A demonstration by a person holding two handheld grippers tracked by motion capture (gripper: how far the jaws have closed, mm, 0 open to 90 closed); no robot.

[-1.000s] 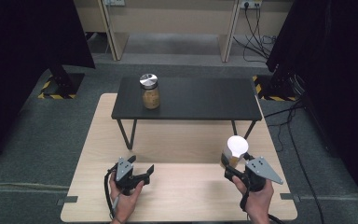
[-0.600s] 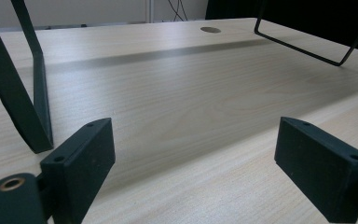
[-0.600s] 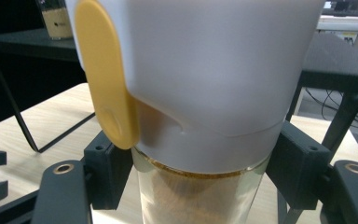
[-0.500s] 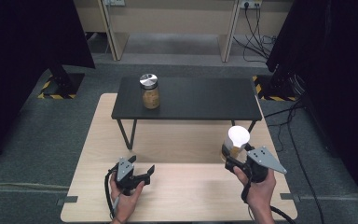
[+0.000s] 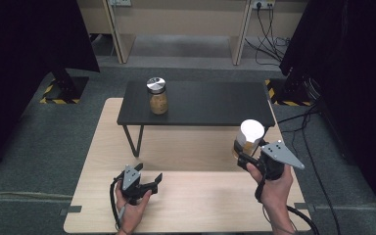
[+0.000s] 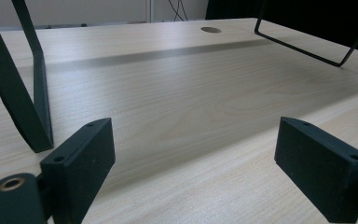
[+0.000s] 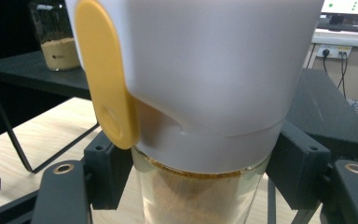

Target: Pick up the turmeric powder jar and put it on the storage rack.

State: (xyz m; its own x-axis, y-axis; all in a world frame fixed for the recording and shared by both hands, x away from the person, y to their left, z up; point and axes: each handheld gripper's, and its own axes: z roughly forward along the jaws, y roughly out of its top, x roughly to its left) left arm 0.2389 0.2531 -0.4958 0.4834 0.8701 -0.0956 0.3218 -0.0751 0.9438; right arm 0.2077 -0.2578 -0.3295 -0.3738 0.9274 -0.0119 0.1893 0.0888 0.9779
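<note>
High view first: the right hand-held gripper (image 5: 248, 155) is held up above the light wooden desk (image 5: 215, 200), and its jaws close on a glass jar with a white lid (image 5: 250, 138). The right hand (image 5: 274, 188) grips the handle below the grey three-cornered plate. The right gripper view looks straight at that jar (image 7: 200, 116) from close by. The two black jaws press the glass from either side, just under the white lid, with brown powder showing inside the glass between them. A yellow tab (image 7: 107, 74) hangs down the lid's side above the left-hand jaw in that view.

The left hand-held gripper (image 5: 147, 180) sits low on the desk, held by the left hand (image 5: 132, 208), well apart from the right one. Its jaws stand wide open with nothing between them. In the left gripper view the bare wood lies between the two black pads (image 6: 81, 165), and a black metal leg (image 6: 23, 93) stands just ahead of the left jaw.

Beyond both grippers stands a low black table (image 5: 200, 103) on the desk. On it, ahead of the left gripper, is a second jar with a silver lid (image 5: 157, 95), upright and partly full of tan powder. It also shows far off to the upper left of the jar in the right gripper view (image 7: 56, 39).
</note>
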